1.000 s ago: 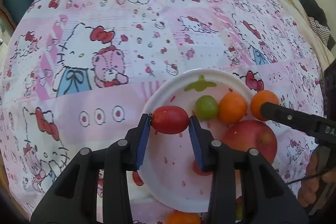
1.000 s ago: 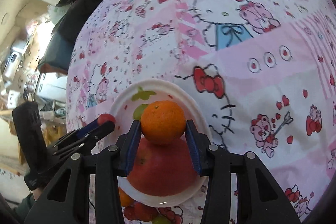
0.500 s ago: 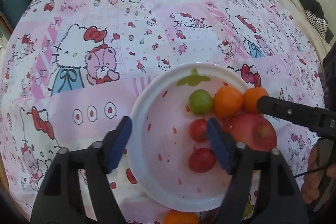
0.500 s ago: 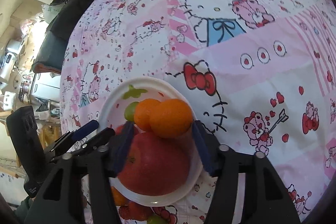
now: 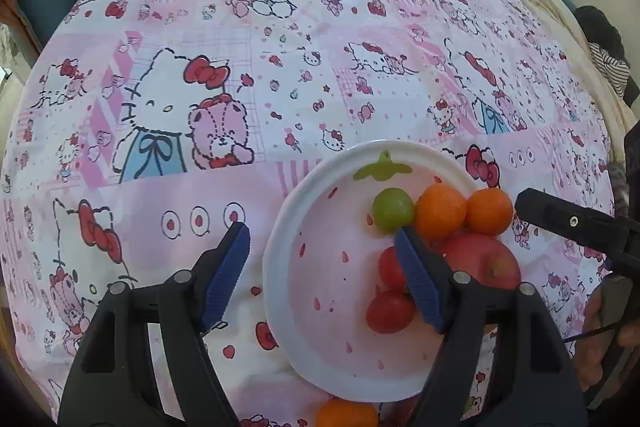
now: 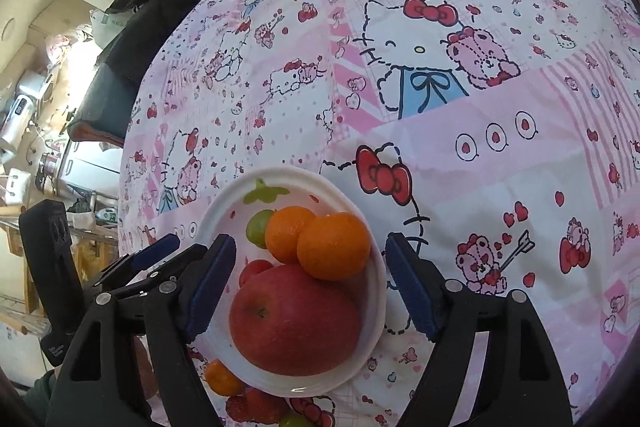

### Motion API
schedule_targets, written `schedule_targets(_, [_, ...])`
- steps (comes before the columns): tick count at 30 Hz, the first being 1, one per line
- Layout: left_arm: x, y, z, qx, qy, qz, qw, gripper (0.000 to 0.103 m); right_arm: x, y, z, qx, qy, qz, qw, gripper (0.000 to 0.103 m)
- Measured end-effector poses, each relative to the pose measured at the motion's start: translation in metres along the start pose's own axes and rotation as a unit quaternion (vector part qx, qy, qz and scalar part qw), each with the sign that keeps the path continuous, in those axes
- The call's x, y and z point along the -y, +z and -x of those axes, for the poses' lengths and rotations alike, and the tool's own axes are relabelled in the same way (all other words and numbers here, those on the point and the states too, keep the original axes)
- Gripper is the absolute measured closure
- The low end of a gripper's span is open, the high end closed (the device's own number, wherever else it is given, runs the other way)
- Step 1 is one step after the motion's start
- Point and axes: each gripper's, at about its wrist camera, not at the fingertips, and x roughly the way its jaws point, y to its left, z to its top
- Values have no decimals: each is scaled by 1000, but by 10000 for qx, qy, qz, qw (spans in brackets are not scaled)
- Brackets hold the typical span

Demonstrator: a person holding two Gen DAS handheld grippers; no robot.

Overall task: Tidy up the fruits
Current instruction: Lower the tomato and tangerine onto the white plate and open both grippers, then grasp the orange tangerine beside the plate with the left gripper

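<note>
On the white plate (image 5: 280,267) lie my fruits: a red apple (image 6: 294,319), two oranges (image 6: 334,247), a green grape (image 5: 393,209) and two cherry tomatoes (image 5: 390,311). My left tool (image 5: 324,267) is released and empty. My right tool (image 6: 308,283) has just been opening, its jaws apart around the apple, not pressing it.

Soft, even daylight is filling both views, keeping the patterned sheet (image 5: 320,67) bright and its colours clear. Shadows are lying faint and short beside the plate (image 6: 376,291). The fisheye lenses are bending everything toward dark, vignetted corners. Back-left in the right view, the cluttered room is washing out pale and slightly hazy.
</note>
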Motion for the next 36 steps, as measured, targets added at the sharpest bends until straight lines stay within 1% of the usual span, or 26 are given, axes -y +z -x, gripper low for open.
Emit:
schedule_targets(4, [-2, -4, 8, 65, 68, 96, 9999, 31, -6, -3, 9, 65, -56, 169, 9998, 23])
schedule_targets(6, [-3, -7, 14, 66, 98, 221, 9997, 31, -9, -7, 16, 93, -70, 224, 9997, 23])
schedule_targets(10, [0, -18, 35, 170, 187, 261, 9993, 31, -16, -18, 30, 132, -49, 262, 9996, 23])
schedule_targets(13, [0, -28, 52, 232, 303, 220, 9990, 31, -22, -31, 41, 133, -46, 331, 9994, 23])
schedule_targets(16, [-3, -36, 67, 292, 300, 209, 9989, 31, -28, -44, 53, 188, -80, 471, 9987, 23])
schedule_targets(20, [-12, -51, 86, 360, 411, 249, 9982, 31, -28, -66, 65, 153, -188, 605, 9979, 23])
schedule_targets(26, [-22, -69, 101, 352, 410, 447, 9975, 31, -23, -93, 81, 216, -207, 430, 9986, 23])
schedule_targets(29, [-23, -80, 97, 195, 432, 506, 9976, 31, -22, -106, 83, 191, -202, 352, 9990, 23])
schedule_targets(34, [-19, -100, 70, -369, 381, 625, 9966, 31, -17, -125, 82, 102, -328, 241, 9991, 23])
schedule_targets(36, [-10, -107, 53, -633, 305, 544, 9960, 31, -12, -130, 81, 84, -302, 105, 9995, 23])
